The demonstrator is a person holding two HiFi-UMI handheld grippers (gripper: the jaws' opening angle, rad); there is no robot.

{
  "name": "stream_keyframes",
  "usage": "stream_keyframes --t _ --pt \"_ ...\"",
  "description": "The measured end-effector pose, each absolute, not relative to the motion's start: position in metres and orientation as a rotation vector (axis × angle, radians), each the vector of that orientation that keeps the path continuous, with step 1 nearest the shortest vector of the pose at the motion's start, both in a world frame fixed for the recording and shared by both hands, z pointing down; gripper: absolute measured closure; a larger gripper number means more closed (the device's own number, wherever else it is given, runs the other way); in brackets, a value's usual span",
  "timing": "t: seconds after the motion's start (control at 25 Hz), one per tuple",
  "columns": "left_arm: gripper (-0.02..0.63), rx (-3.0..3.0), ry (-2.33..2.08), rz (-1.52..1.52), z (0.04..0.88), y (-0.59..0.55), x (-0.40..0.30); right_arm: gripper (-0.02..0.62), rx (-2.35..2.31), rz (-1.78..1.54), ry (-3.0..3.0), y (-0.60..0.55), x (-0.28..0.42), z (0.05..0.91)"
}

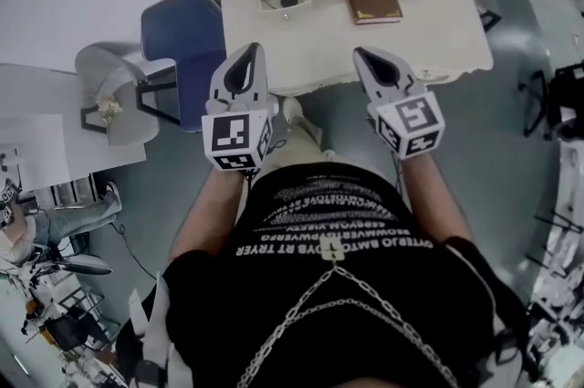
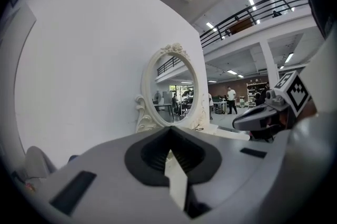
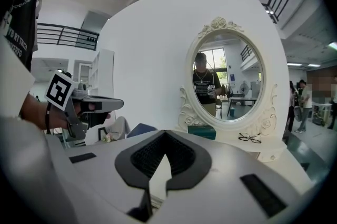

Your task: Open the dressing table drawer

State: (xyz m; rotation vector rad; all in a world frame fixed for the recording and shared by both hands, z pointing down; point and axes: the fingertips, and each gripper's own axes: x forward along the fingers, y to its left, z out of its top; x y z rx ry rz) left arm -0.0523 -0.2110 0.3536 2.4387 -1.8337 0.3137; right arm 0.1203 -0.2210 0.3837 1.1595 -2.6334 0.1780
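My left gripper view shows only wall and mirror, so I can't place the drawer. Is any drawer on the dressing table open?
Observer: In the head view a small drawer looks pulled out over the top of the dressing table, with something dark inside it.
Operator: Anything lying near it?
Observer: A brown book lies flat on the tabletop, apart from the drawer, to its right.
Operator: Is the right hand-held gripper holding anything?
Observer: No. The right hand-held gripper is shut with nothing between its jaws.
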Motion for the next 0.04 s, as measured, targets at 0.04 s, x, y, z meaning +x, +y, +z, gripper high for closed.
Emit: stream_keyframes --t 0.04 --pt "0.602 2.449 -1.841 0.308 0.348 -0.2057 -0.0507 0.594 1.157 0.18 -2.638 -0.2164 0.1216 0.3849"
